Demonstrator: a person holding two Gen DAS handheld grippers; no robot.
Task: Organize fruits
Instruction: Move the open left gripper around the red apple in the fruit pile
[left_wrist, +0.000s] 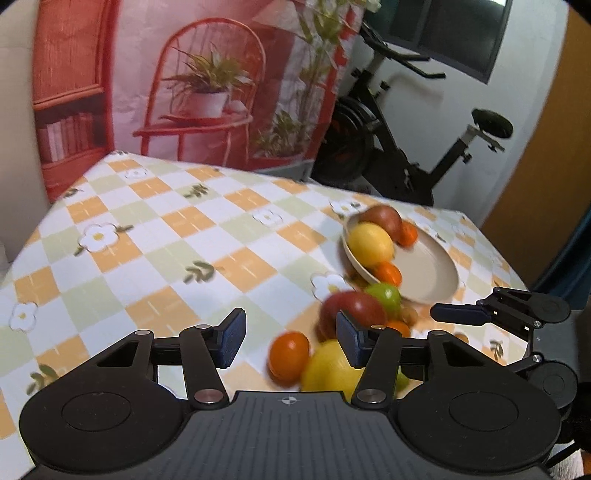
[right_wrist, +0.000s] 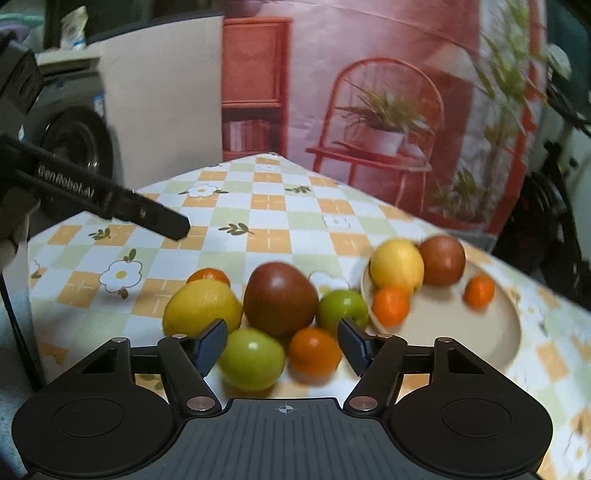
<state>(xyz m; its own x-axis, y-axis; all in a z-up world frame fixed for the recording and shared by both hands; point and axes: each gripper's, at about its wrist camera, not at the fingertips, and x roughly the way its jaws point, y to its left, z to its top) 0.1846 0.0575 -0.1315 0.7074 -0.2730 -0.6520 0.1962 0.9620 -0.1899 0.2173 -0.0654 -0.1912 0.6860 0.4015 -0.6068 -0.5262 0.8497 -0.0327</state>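
My left gripper (left_wrist: 291, 341) is open over the checked tablecloth, left of the fruit pile. An orange (left_wrist: 288, 356) lies just beyond its gap, and a lemon (left_wrist: 328, 369) and a dark red apple (left_wrist: 354, 310) sit by its right finger. My right gripper (right_wrist: 282, 345) is open, with a green apple (right_wrist: 253, 360) and an orange (right_wrist: 314, 350) on the table between its fingers. Behind them lie a lemon (right_wrist: 201, 306), a dark red apple (right_wrist: 280, 299) and another green apple (right_wrist: 341, 308). The beige plate (right_wrist: 461, 332) holds a lemon, a dark apple and two oranges.
The table (left_wrist: 184, 240) has a flowered check cloth. A printed backdrop (left_wrist: 207, 92) with a red chair hangs behind it, and an exercise bike (left_wrist: 406, 155) stands at the back right. A washing machine (right_wrist: 74, 140) and a white panel (right_wrist: 162, 103) are to the left.
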